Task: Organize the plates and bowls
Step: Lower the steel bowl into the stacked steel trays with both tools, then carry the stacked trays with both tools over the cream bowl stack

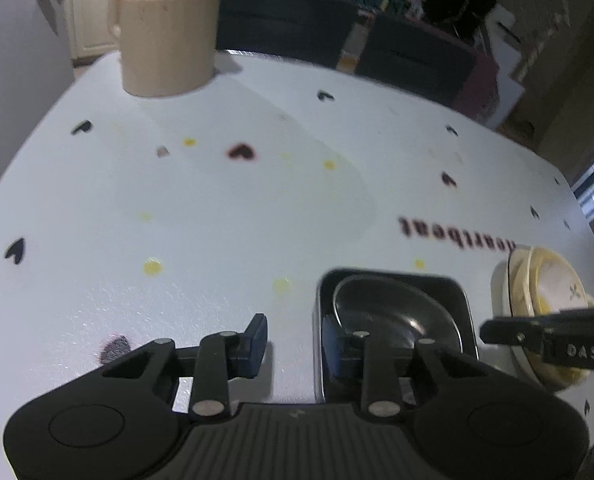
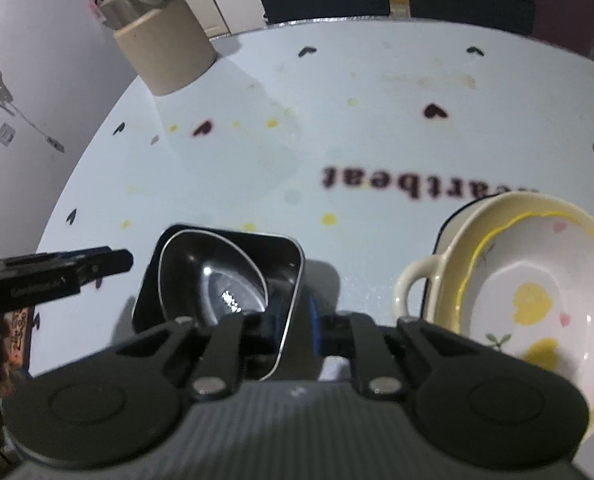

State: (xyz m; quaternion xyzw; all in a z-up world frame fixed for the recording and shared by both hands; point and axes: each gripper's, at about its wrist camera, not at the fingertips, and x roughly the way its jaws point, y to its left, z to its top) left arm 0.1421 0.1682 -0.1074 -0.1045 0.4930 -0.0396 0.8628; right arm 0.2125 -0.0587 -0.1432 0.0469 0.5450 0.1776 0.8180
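A black square dish point(image 1: 453, 300) with a dark oval bowl point(image 1: 393, 312) inside sits on the white table. My left gripper point(image 1: 295, 340) is open, its jaws straddling the dish's left wall. In the right wrist view my right gripper point(image 2: 291, 320) is shut on the right wall of the black dish point(image 2: 177, 280), which holds the oval bowl point(image 2: 213, 276). A cream handled bowl point(image 2: 449, 280) holding a white flowered plate point(image 2: 537, 292) stands at the right; it also shows in the left wrist view point(image 1: 537, 292).
A beige cylindrical container point(image 1: 165, 40) stands at the far left of the table point(image 1: 257, 200); it also shows in the right wrist view point(image 2: 165, 48). Dark chairs point(image 1: 413, 56) line the far edge. The tablecloth carries hearts and "heartbeat" lettering point(image 2: 417, 184).
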